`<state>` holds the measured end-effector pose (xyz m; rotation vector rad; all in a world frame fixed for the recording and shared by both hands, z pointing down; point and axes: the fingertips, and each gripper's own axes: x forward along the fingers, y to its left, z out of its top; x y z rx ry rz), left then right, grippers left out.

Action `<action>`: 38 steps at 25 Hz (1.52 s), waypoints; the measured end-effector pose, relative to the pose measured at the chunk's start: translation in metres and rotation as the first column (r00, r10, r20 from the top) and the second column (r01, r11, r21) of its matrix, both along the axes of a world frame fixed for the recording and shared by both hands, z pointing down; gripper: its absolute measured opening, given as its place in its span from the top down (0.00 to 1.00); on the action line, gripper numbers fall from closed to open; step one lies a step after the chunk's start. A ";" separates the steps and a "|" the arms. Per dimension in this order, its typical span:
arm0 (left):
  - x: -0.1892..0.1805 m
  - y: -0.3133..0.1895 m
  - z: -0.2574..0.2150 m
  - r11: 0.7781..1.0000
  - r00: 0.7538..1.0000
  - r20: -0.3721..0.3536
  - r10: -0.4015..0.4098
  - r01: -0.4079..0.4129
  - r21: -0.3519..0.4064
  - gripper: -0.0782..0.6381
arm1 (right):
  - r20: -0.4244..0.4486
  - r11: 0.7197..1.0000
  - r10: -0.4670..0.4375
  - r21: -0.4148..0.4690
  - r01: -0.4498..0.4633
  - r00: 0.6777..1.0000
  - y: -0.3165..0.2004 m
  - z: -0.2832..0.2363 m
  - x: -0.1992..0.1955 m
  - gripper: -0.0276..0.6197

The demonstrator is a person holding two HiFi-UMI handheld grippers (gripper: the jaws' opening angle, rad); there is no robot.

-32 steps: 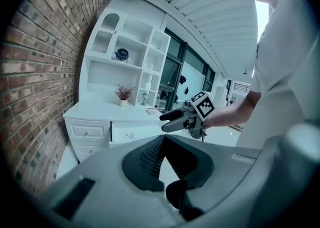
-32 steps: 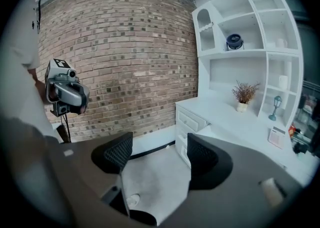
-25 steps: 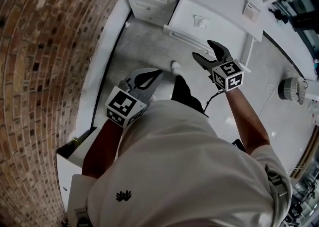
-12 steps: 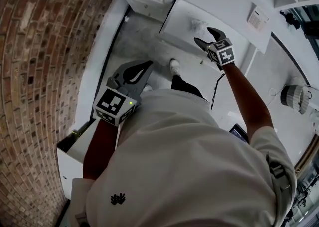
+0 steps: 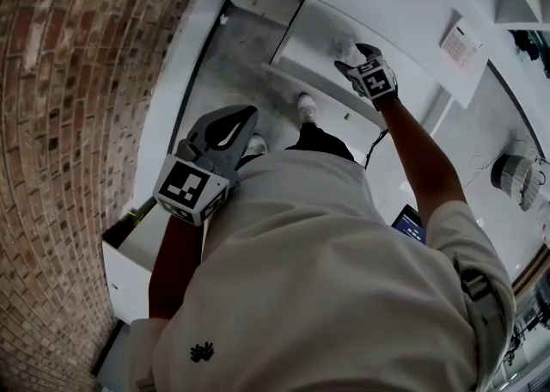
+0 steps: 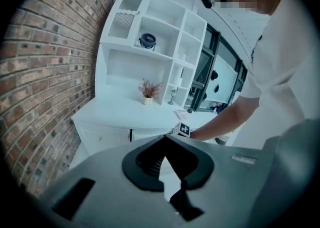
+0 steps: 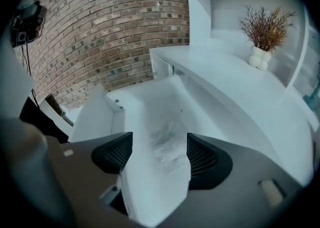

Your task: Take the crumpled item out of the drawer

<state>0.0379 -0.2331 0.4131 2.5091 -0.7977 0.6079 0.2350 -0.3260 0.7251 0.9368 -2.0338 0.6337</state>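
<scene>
While the right tongs [image 7: 156, 158] gape over the crumpled item [image 7: 169, 144] in the drawer [image 7: 131, 106], left tongs [image 6: 164, 140] clenched, empty

No readable text; only square coded markers on left gripper [image 5: 247, 115] and right gripper [image 5: 355, 56], black emblem [image 5: 202, 352] on shirt [image 5: 326, 296]

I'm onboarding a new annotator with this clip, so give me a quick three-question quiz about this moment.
1. True or false: the right hand-held gripper has its jaws apart over the drawer.
2. Where does the crumpled item lie? A on the countertop; B in the drawer; C on the floor.
3. Fill in: the left hand-held gripper's jaws are ____.
Key: 1 true; 2 B; 3 shut.
</scene>
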 end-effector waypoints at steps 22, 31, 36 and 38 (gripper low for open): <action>0.009 -0.032 0.018 0.997 0.995 0.081 -0.063 0.067 -0.049 0.89 | -0.085 0.999 -0.019 -0.045 0.015 0.996 -0.025 0.072 0.011 0.55; 0.007 -0.033 0.013 0.996 0.994 0.076 -0.073 0.076 -0.038 0.89 | -0.097 0.999 -0.017 -0.038 0.014 0.995 -0.024 0.073 0.010 0.57; 0.003 -0.031 0.013 0.996 0.994 0.081 -0.079 0.082 -0.033 0.89 | -0.103 0.999 -0.019 -0.037 0.015 0.995 -0.024 0.076 0.012 0.57; -0.001 -0.029 0.014 0.996 0.993 0.089 -0.076 0.080 -0.034 0.89 | -0.107 0.999 -0.014 -0.034 0.010 0.994 -0.025 0.076 0.012 0.58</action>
